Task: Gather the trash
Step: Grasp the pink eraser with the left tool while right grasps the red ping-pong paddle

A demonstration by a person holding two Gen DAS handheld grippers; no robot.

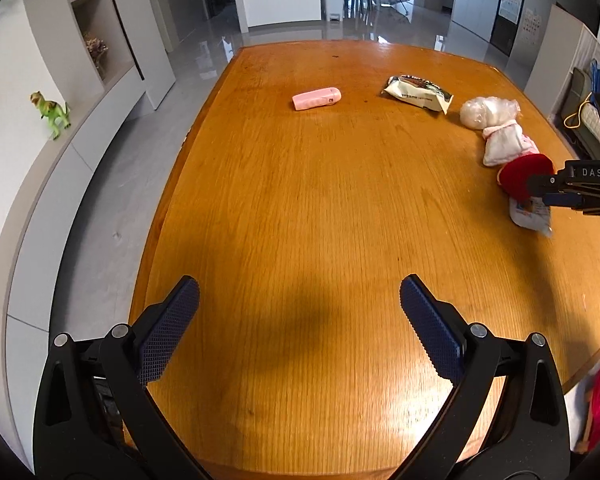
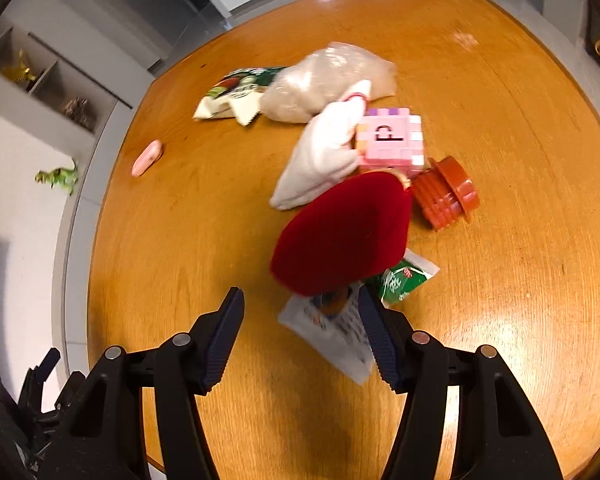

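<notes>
The red pouch [image 2: 342, 232] hides part of a blurred, perhaps printed, white wrapper [image 2: 334, 334].

White printed wrapper [image 2: 332, 332]: flat on the table, crumpled, lying between the right gripper's [image 2: 300, 312] spread jaws, nearer the right-hand one, its far end tucked under the red velvet pouch [image 2: 340, 232]. Green snack packet [image 2: 404, 278]: flat, just past the right-hand jaw tip, partly under the same pouch. Clear crumpled plastic bag [image 2: 324, 80]: far ahead of the jaws, bunched up. Green-and-white snack bag [image 2: 236, 96]: touching the plastic bag's left side, lying flat, ahead and left of the jaws. View is motion-blurred, print unreadable
</notes>
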